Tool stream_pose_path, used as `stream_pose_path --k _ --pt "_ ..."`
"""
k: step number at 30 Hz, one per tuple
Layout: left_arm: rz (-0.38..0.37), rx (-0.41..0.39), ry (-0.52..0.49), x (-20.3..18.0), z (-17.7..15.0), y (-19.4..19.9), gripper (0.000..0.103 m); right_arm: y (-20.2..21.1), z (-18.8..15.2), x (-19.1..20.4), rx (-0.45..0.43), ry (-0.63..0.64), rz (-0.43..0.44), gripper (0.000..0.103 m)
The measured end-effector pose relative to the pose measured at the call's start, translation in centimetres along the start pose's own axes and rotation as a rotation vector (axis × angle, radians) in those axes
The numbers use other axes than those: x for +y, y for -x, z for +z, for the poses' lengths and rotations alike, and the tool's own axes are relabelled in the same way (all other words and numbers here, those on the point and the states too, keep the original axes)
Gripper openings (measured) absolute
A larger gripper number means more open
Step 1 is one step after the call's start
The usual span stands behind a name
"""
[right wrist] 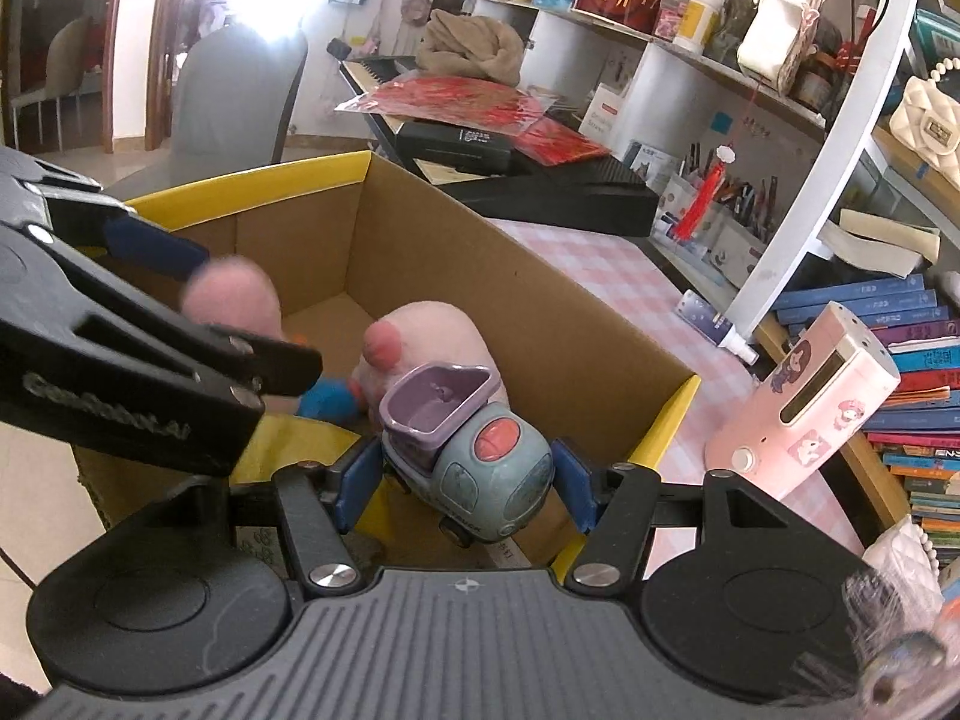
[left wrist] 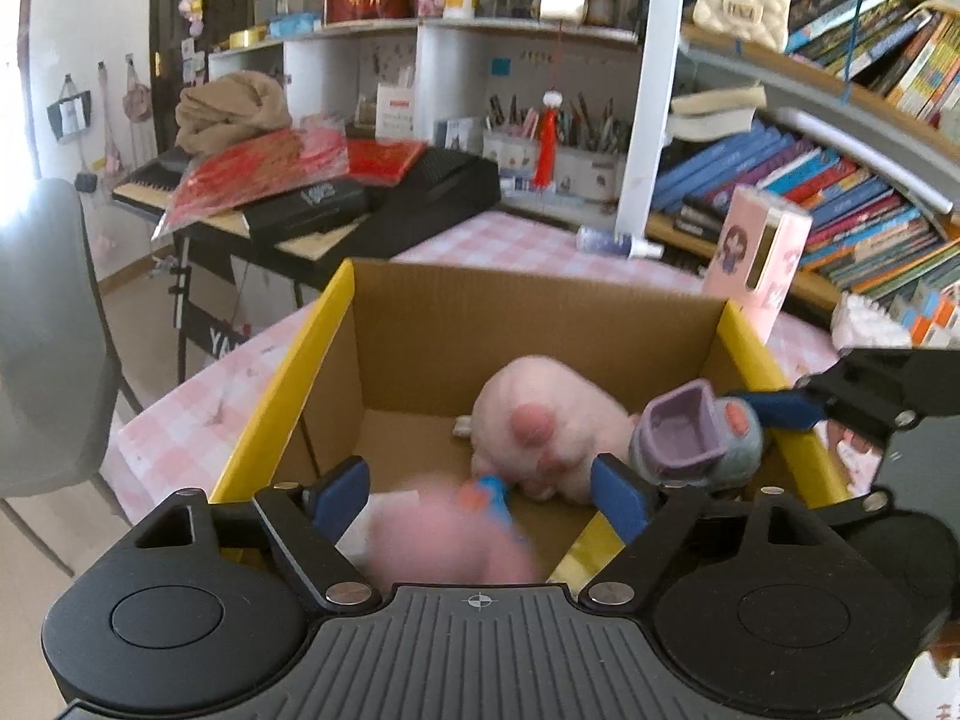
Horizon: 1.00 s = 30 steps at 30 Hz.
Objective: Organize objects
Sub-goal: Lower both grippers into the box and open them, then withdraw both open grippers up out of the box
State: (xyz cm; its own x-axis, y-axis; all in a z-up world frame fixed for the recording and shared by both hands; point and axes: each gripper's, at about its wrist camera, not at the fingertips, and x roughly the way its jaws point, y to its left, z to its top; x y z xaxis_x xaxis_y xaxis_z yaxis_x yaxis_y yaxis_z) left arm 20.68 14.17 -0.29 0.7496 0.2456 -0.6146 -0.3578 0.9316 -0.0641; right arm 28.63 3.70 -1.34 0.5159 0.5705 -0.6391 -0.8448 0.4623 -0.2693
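**Toys over and inside the cardboard box**

An open brown cardboard box with yellow-lined flaps (left wrist: 420,330) fills the middle of both views, standing on a table covered by a pink-and-white checked cloth (left wrist: 498,240). On the box floor, right of centre in the left wrist view, lies a pale pink plush animal (left wrist: 540,426).

The left gripper (left wrist: 480,495) sits at the bottom centre of its own view with its blue-padded fingers (left wrist: 339,495) spread wide apart. A blurred pink plush toy with a blue and orange part (left wrist: 444,534) shows between them; the pads do not press on it, and the blur hides whether it touches anything.

The right gripper (right wrist: 468,483) is clamped on a small grey-blue toy truck with a purple open hopper and a coral round spot (right wrist: 474,450), one blue pad on each side of its body. The truck hangs over the near right corner of the box, above the rim. In the left wrist view the same truck appears at the right, just beside the pale pink plush.

A pink rectangular gadget with cartoon stickers (right wrist: 804,402) stands on the cloth at the right, outside the box.
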Motion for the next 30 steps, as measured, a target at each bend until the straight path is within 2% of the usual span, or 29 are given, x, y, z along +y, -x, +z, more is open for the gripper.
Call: stream_pose_path --k 4,6,12,22,24,30 --pt "-0.01 -0.042 0.001 -0.1 0.3 1.2 0.088 0.4 0.1 0.1 -0.006 -0.011 -0.001 0.062" --pt "-0.014 -0.063 0.006 -0.1 0.4 1.8 0.089 0.9 0.1 0.3 -0.02 -0.016 -0.011 0.068" --pt "-0.028 -0.109 0.03 0.6 0.3 3.8 0.09 3.0 0.4 0.7 -0.067 -0.059 -0.044 0.07" --pt "-0.045 -0.132 0.042 2.6 -1.2 7.1 0.091 7.3 0.4 2.2 -0.114 -0.171 -0.115 0.071" --pt "-0.044 -0.139 0.048 3.1 -1.7 7.9 0.095 8.3 0.1 2.6 -0.119 -0.203 -0.13 0.071" --pt "-0.06 -0.143 0.042 4.1 -3.3 9.9 0.096 11.0 -1.1 4.3 -0.127 -0.292 -0.195 0.072"
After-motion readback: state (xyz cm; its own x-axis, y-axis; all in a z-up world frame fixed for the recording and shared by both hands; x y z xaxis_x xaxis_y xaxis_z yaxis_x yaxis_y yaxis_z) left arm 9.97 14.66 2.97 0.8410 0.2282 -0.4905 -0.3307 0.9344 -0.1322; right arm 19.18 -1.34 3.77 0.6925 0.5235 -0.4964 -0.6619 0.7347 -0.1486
